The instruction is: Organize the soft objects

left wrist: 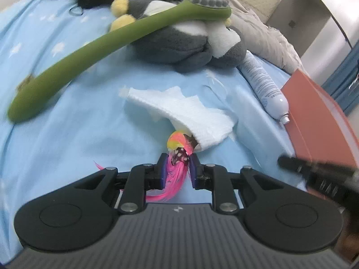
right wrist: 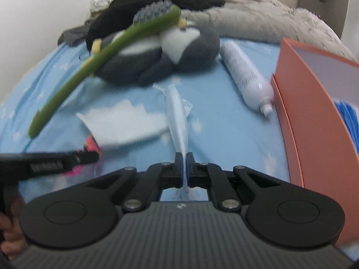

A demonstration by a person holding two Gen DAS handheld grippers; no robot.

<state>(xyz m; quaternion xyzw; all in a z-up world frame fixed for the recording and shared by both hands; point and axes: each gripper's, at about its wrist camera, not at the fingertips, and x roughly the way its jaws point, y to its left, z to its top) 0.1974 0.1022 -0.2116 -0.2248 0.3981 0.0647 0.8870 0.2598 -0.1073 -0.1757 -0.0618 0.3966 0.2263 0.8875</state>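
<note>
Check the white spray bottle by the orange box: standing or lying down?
Lying down. The white spray bottle rests lengthwise on the blue sheet, nozzle beside the orange box.

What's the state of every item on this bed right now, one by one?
left tool: closed on the feather toy.
feather toy: pinched, its ball end tucked under the white cloth.
white cloth: crumpled, lying loose.
right tool: closed on the light blue mask.
light blue mask: folded flat, held edge-on.
green brush: leaning across the plush penguin.
plush penguin: lying on its side.
white bottle: lying down, capped.
orange box: open.
</note>
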